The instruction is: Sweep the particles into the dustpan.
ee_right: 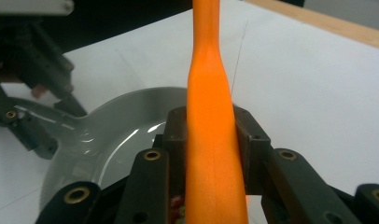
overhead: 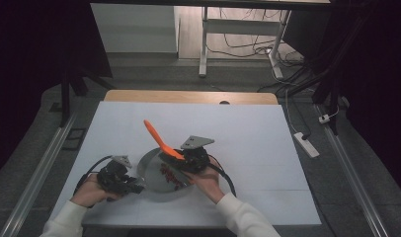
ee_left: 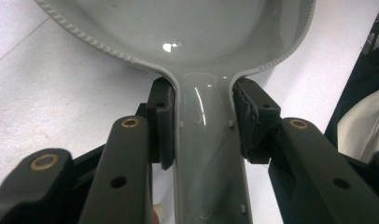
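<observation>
While clamped in claws: grey pan [ee_left: 197,28], orange spatula [ee_right: 211,140].

The left gripper [ee_left: 204,126] rises from the bottom of the frame, its two black jaws closed on the flat handle [ee_left: 206,154] of a pale grey pan [ee_left: 201,32]. The handle runs straight up the middle, pressed on both sides by the dark pads [ee_left: 162,121]. Above them it widens into the pan's shallow bowl, which spans the top of the frame and carries a small bright glint (a lamp's reflection, probably). A beaded rim edges the bowl at upper left. White surface [ee_left: 47,93] lies on either side, and something pale and cloth-like sits at the right edge.
</observation>
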